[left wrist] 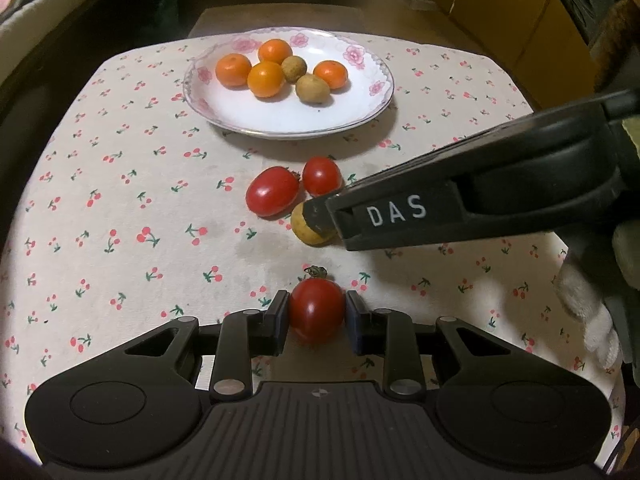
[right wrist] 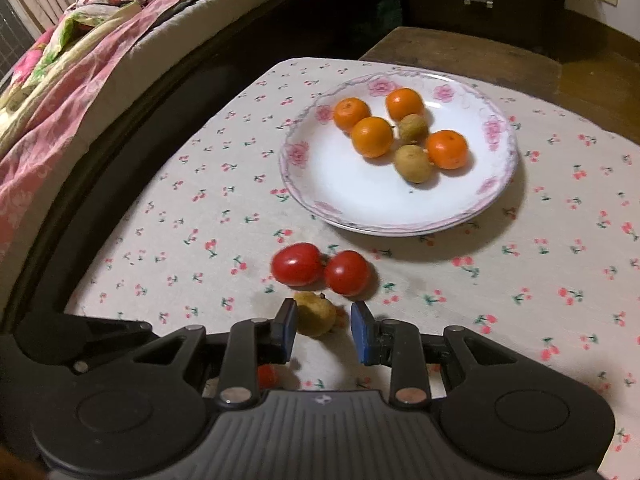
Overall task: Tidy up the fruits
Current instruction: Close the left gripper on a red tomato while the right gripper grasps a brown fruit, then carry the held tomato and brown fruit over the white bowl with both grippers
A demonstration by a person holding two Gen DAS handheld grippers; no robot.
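A: Where's the left gripper (left wrist: pixel 316 316)?
B: Low centre of its view; pads pinching a red tomato (left wrist: pixel 316 314) from either side, stem pointing up-frame toward the plate (left wrist: pixel 240 116).
A: And the right gripper (right wrist: pixel 324 328)?
B: Fingers spread around a yellow-brown fruit (right wrist: pixel 316 314); only the left pad seems to touch it; plate lies upper right.
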